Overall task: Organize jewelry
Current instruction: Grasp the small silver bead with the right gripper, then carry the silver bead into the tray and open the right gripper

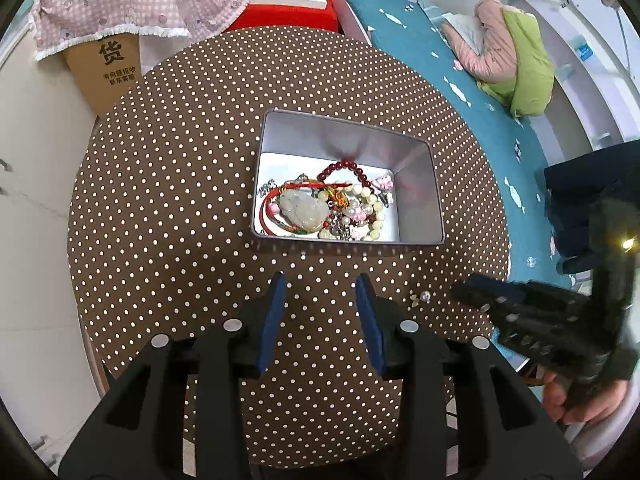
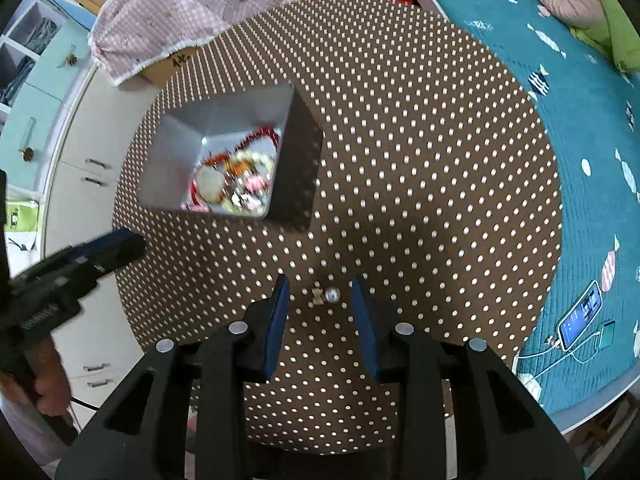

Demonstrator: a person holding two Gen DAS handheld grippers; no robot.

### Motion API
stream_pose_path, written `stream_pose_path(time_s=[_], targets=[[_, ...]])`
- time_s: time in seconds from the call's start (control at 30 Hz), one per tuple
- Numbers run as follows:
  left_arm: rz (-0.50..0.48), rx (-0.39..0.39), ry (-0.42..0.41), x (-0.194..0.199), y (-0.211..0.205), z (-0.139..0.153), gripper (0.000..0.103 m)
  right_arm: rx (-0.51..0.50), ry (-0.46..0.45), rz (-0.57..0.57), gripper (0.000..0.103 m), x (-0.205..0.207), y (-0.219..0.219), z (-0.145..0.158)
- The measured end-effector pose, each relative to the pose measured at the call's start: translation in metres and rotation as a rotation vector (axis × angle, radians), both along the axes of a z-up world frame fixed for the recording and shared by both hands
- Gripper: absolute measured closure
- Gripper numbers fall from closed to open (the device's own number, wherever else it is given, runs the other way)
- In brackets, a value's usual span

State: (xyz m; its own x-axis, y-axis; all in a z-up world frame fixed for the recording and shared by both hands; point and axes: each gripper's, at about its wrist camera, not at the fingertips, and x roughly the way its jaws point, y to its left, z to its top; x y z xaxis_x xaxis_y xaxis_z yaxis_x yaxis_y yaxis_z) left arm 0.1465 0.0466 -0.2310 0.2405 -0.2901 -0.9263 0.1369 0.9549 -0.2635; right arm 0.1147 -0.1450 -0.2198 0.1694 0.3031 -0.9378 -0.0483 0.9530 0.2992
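Observation:
A silver metal box [image 1: 416, 184] sits on the round brown polka-dot table [image 1: 168, 200]. It holds a pile of jewelry [image 1: 328, 208]: a jade pendant on red cord, a dark red bead bracelet, pearl beads. A small pearl earring [image 1: 422, 297] lies loose on the table, right of my left gripper [image 1: 321, 280], which is open and empty. My right gripper [image 2: 318, 282] is open, its fingers either side of the earring [image 2: 327, 295] just above the table. The box [image 2: 224, 128] is at its upper left.
A cardboard box [image 1: 108, 68] under pink checked cloth [image 1: 132, 0] stands behind the table. A teal bed [image 1: 440, 52] with a pink and green jacket [image 1: 516, 60] lies to the right. A phone on a charger [image 2: 580, 316] rests on the bed.

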Motion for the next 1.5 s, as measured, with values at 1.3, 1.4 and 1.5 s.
stream_pose_path(time_s=[1.3, 1.4, 1.5], targets=[[0.096, 0.118, 0.036, 0.058, 0.015, -0.040, 0.096, 0.012, 0.023, 0.010, 0.103, 0.007, -0.004, -0.034], [0.097, 0.123, 0.037, 0.053, 0.012, -0.039, 0.096, 0.018, 0.015, 0.000, 0.103, 0.008, -0.011, -0.029], [0.098, 0.126, 0.035, 0.049, 0.010, -0.038, 0.096, 0.031, 0.010, 0.004, 0.103, 0.007, -0.017, -0.024]])
